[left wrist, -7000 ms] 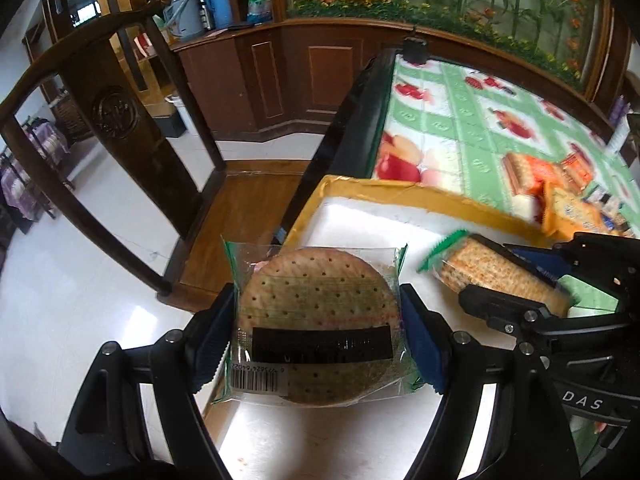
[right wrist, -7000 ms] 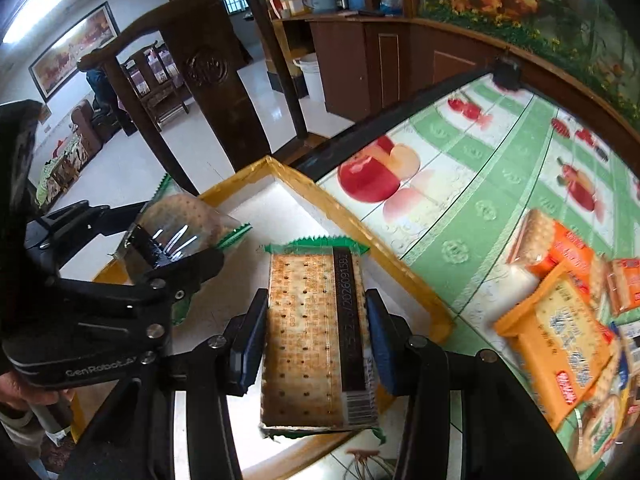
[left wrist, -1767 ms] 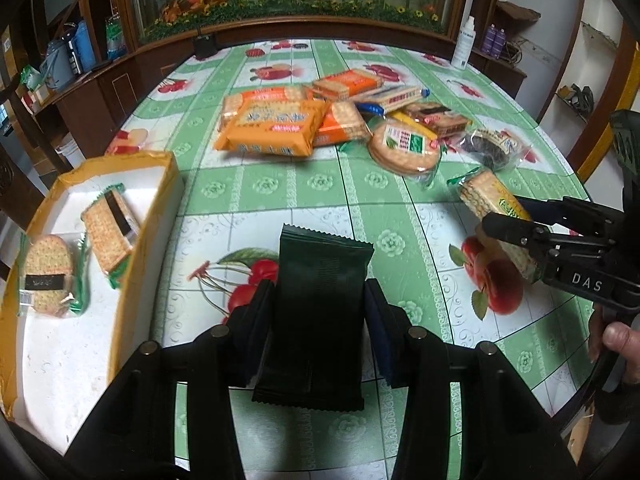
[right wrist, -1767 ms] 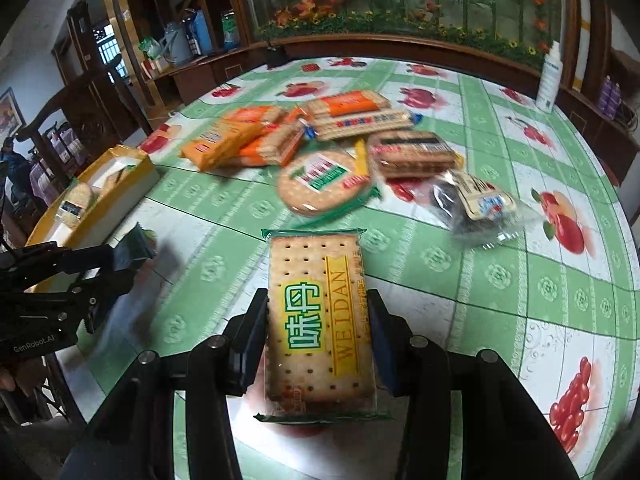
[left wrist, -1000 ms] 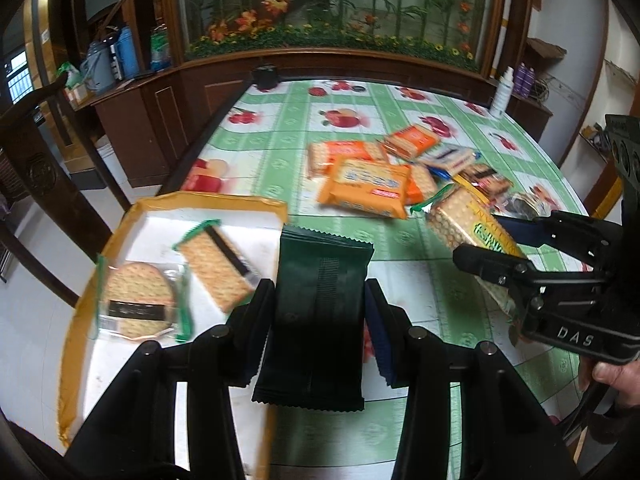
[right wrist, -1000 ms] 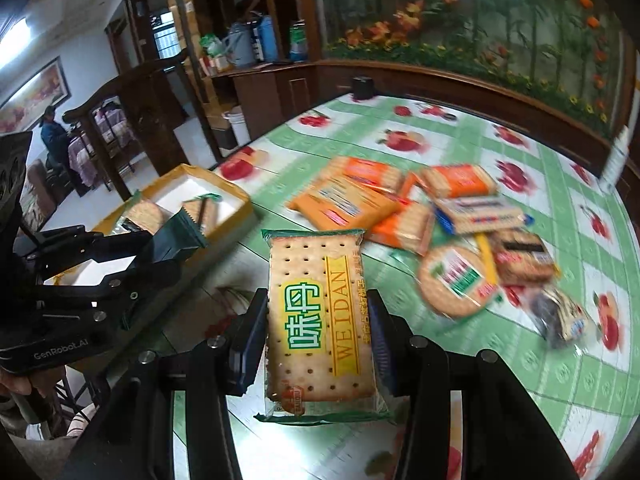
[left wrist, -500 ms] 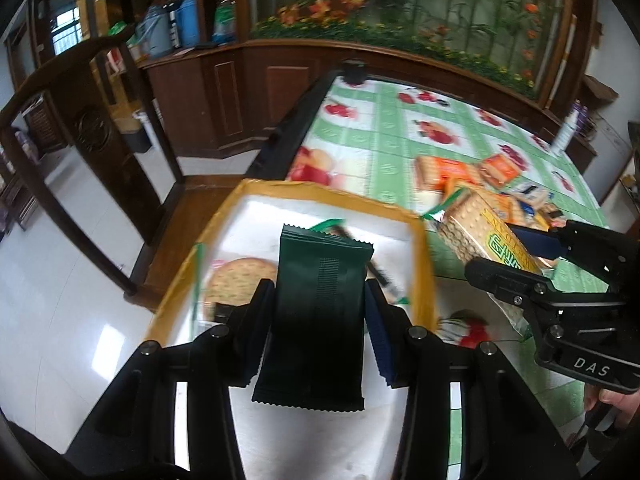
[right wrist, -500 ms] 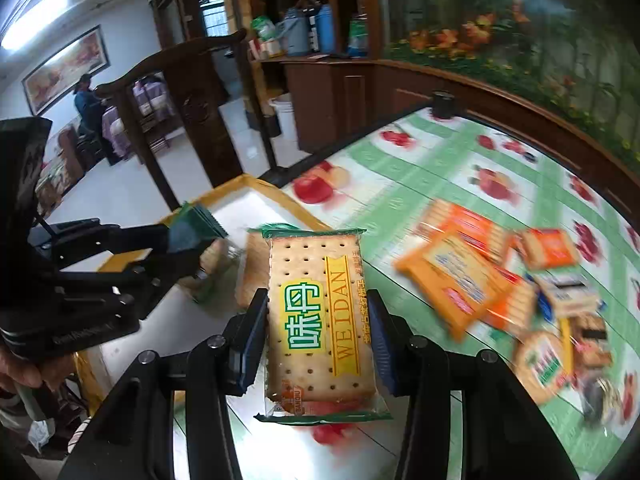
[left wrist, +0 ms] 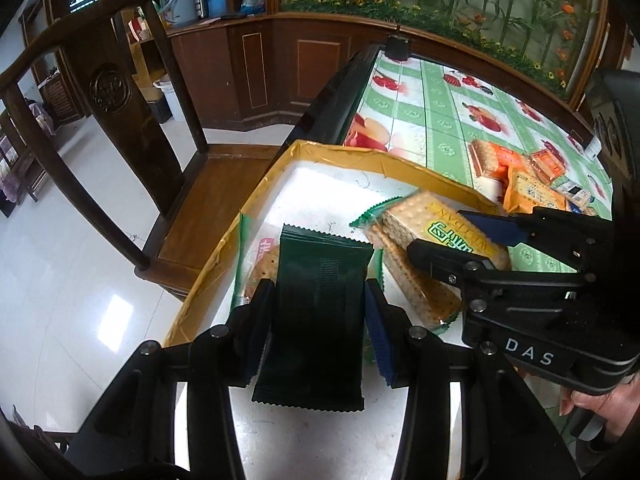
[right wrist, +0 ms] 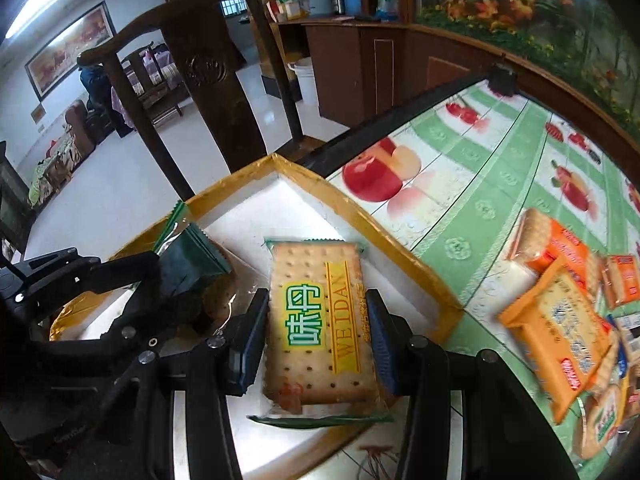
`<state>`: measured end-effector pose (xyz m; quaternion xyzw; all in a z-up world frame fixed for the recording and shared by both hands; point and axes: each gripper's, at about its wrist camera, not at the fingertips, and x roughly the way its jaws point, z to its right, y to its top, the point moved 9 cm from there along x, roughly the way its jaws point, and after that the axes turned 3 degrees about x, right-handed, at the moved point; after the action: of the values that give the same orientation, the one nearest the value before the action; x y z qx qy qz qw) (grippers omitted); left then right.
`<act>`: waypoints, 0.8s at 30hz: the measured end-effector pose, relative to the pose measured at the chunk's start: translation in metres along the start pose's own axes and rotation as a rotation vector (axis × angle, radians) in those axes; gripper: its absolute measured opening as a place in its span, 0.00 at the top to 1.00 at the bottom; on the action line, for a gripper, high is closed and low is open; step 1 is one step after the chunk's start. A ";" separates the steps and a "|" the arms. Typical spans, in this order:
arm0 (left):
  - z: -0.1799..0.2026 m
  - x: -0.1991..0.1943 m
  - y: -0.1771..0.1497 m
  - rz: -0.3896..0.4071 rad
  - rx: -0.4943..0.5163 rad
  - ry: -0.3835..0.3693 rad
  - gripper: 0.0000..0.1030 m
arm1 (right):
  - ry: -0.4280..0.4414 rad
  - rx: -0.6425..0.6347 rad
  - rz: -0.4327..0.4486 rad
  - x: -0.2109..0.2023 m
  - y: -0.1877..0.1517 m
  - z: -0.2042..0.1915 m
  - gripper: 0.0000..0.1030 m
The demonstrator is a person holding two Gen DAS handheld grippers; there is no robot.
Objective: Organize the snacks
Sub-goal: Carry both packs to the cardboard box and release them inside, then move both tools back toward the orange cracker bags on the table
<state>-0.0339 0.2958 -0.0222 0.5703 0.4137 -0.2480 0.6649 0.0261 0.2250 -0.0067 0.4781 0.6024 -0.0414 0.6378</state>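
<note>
My left gripper point(left wrist: 320, 312) is shut on a dark green snack packet point(left wrist: 316, 316) and holds it over the yellow-rimmed white tray point(left wrist: 384, 162). Under the packet lies a round cracker pack point(left wrist: 262, 268), mostly hidden. My right gripper point(right wrist: 318, 332) is shut on a square cracker pack with green lettering point(right wrist: 320, 320), also above the tray point(right wrist: 392, 240). Seen from the left wrist, that pack point(left wrist: 436, 228) hangs over a rectangular cracker pack point(left wrist: 412, 284) lying in the tray. The right wrist view shows the left gripper point(right wrist: 176, 280) at the left with the green packet point(right wrist: 192, 260).
Several orange and other snack packs point(right wrist: 560, 312) lie on the green fruit-patterned tablecloth point(right wrist: 480, 184) to the right of the tray. A dark wooden chair point(left wrist: 120, 120) stands just beyond the table edge, behind the tray. A hand point(left wrist: 592, 404) holds the right gripper.
Both grippers have swung left from the snack pile to above the tray and sunk a little, each still carrying its pack. The round and rectangular packs in the tray are now partly covered.
</note>
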 end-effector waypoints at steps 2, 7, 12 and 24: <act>0.000 0.002 0.000 -0.007 0.000 0.007 0.54 | 0.009 0.021 -0.001 0.001 -0.002 0.002 0.52; -0.002 0.005 -0.004 -0.027 -0.012 0.016 0.52 | 0.029 0.066 -0.004 -0.005 -0.007 0.005 0.47; 0.002 -0.007 -0.002 0.003 -0.008 0.010 0.29 | 0.094 0.127 0.043 -0.023 -0.003 0.008 0.34; 0.036 -0.034 0.007 0.053 0.016 -0.051 0.22 | -0.032 0.176 0.137 -0.077 -0.014 0.061 0.32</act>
<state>-0.0362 0.2576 0.0104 0.5800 0.3795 -0.2480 0.6768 0.0406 0.1372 0.0362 0.5715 0.5521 -0.0581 0.6042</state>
